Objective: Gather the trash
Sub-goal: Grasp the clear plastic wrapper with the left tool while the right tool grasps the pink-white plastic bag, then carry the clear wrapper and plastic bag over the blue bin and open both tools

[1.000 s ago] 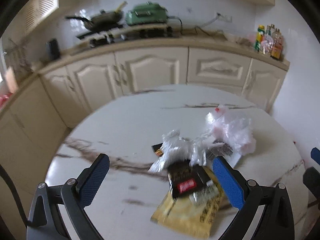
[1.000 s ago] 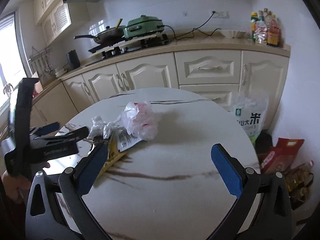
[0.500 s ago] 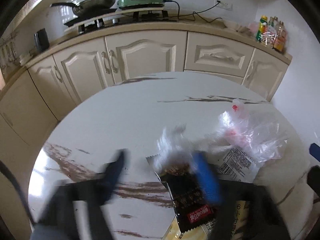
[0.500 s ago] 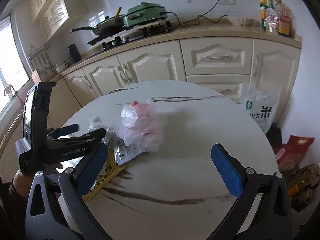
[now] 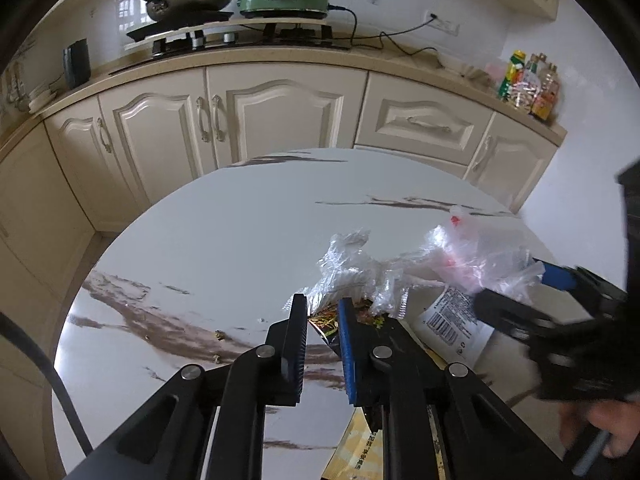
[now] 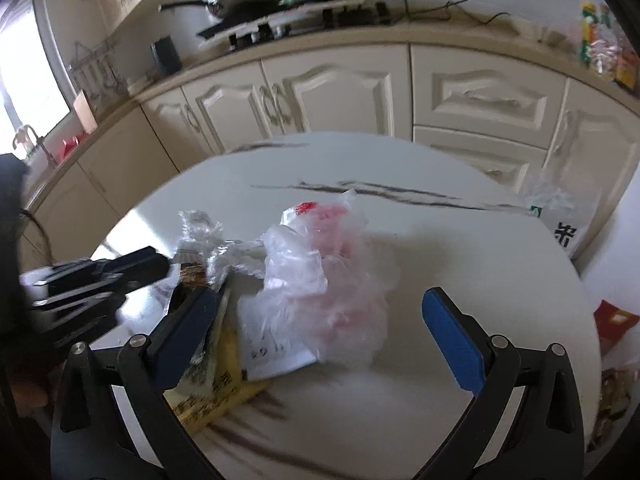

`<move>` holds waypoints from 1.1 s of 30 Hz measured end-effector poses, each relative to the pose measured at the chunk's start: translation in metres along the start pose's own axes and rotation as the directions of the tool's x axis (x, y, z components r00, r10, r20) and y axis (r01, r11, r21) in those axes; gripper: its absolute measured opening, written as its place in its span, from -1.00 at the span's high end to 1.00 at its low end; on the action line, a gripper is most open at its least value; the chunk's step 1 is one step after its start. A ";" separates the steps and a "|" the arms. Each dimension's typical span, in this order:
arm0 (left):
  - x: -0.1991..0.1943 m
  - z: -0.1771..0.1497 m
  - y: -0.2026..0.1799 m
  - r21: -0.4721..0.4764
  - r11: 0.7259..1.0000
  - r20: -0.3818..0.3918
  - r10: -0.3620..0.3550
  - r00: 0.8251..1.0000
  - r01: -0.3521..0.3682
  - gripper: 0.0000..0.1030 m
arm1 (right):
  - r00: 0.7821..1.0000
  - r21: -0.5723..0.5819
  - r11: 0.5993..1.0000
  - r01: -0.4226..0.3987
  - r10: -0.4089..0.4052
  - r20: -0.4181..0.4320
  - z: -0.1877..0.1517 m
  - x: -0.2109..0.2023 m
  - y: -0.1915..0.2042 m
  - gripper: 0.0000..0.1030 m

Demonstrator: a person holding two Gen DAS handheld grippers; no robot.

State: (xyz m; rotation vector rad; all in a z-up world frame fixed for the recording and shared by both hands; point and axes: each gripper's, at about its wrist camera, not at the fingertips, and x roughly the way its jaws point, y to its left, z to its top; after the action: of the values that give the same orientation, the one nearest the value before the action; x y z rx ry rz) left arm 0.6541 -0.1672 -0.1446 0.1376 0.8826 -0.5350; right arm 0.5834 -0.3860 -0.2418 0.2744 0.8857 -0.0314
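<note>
a round white marble table (image 5: pixel 208 248) with dark veins stands before cream cabinets (image 5: pixel 276 112); its far and left parts lie bare. crinkly trash clusters near-right: a clear plastic bag (image 6: pixel 320 280), a dark snack wrapper (image 5: pixel 326 320), a yellow packet (image 6: pixel 224 392). the left gripper (image 5: pixel 322 320) is closing, wrapper edge between its jaws. the right gripper (image 6: pixel 320 320) gapes wide around the bag.

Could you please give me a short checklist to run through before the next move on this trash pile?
1. Left gripper on a wrapper: jaws closing, dark wrapper edge between them; grip firm: cannot tell.
2. Right gripper open wide: ok.
3. Plastic bag between right fingers: ok.
4. Grippers apart: ok, though close.
5. Yellow packet and white label still flat on table: not ok.
6. Trash bin in view: not ok.
</note>
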 end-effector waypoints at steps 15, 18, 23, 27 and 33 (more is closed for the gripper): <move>0.027 0.016 -0.026 0.095 0.994 -0.004 0.051 0.999 -0.051 -0.17 | 0.999 0.030 0.999 -0.036 0.036 -0.010 -0.001 0.025 -0.020 -0.18; 0.031 0.015 -0.028 0.084 0.996 -0.021 -0.013 1.000 0.015 0.53 | 0.999 0.029 0.999 -0.036 0.036 -0.010 0.000 0.024 -0.020 -0.18; 0.019 0.013 -0.032 0.100 0.994 0.006 -0.046 0.999 0.045 0.88 | 0.999 0.033 0.999 -0.034 0.034 -0.005 0.000 0.021 -0.019 -0.17; -0.002 0.008 -0.022 0.050 0.995 0.032 -0.090 0.995 0.088 0.89 | 0.999 0.029 0.999 -0.028 0.028 0.029 0.000 0.008 -0.016 -0.17; -0.074 -0.004 -0.004 0.019 0.990 0.134 -0.141 0.981 0.139 0.89 | 0.994 0.021 0.999 -0.044 0.042 0.103 0.000 -0.037 -0.002 -0.17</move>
State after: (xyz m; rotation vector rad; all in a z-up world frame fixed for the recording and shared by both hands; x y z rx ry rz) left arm 0.6111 -0.1407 -0.0898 0.0471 0.7612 -0.6723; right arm 0.5595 -0.3908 -0.2140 0.3112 0.7777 -0.0161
